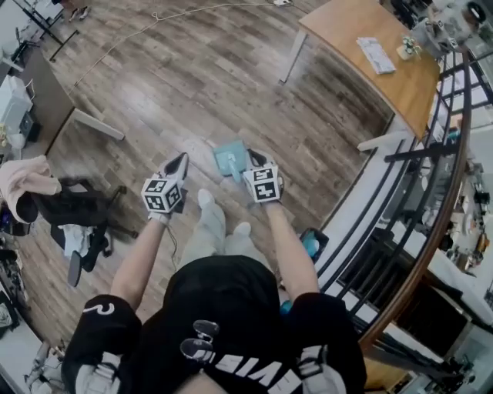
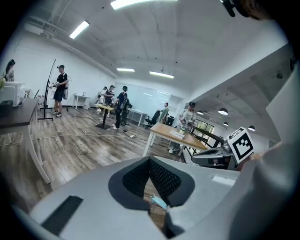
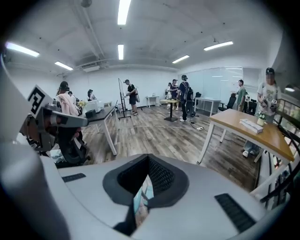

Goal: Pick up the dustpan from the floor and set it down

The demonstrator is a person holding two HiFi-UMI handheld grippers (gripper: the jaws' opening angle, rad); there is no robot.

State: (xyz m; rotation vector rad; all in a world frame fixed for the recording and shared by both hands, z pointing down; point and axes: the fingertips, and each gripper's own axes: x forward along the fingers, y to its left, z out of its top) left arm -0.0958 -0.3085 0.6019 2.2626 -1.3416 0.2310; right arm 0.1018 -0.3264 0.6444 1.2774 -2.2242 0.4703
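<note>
The teal dustpan (image 1: 229, 159) lies on the wooden floor ahead of the person's feet, well below both grippers. My right gripper (image 1: 253, 157) hangs above its right edge with the jaws together and nothing gripped. In the right gripper view its pads (image 3: 159, 176) meet, and a strip of the teal dustpan (image 3: 142, 199) shows through the slit beneath them. My left gripper (image 1: 182, 158) is held at the same height, to the left of the dustpan. Its jaws meet at the tip (image 2: 150, 161), and the dustpan (image 2: 158, 202) shows small through the gap behind them.
A wooden table (image 1: 370, 46) stands at the upper right, with a black railing (image 1: 431, 177) curving down the right side. A dark office chair (image 1: 77, 215) with clothes on it is at the left, near a desk (image 1: 46, 92). A cable (image 1: 154, 23) crosses the far floor. Several people stand far off.
</note>
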